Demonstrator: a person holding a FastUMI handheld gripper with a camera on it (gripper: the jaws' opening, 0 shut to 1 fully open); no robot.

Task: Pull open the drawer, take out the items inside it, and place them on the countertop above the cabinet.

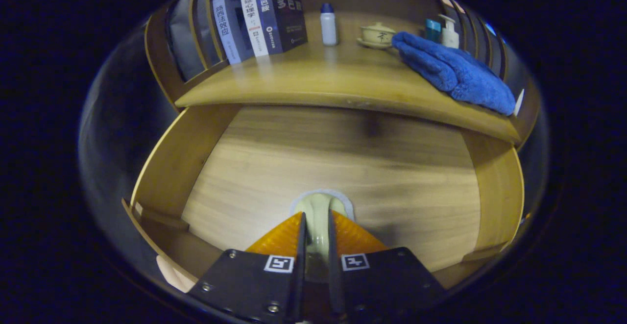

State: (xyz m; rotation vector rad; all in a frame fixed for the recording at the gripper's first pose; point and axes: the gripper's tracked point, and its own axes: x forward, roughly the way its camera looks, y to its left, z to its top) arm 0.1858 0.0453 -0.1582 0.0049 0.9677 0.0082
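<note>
Gripper view looks down into an open wooden drawer (205,167), pulled out from under the countertop (313,81) whose front edge crosses above it. On that countertop a row of books (259,20) leans at the back left corner, a small white bottle (328,24) with a blue cap stands near the middle of the back, and a lidded teacup (376,35) on a saucer sits just right of it. A blue towel (453,71) lies along the right side to the front edge, with a pump bottle (448,32) and a teal box (432,29) behind it. Near the drawer's front edge, the gripper (316,223) has its fingers (281,238) drawn close together, clamped on a pale, rounded item (317,205) resting on the drawer floor. What the item is I cannot tell.
</note>
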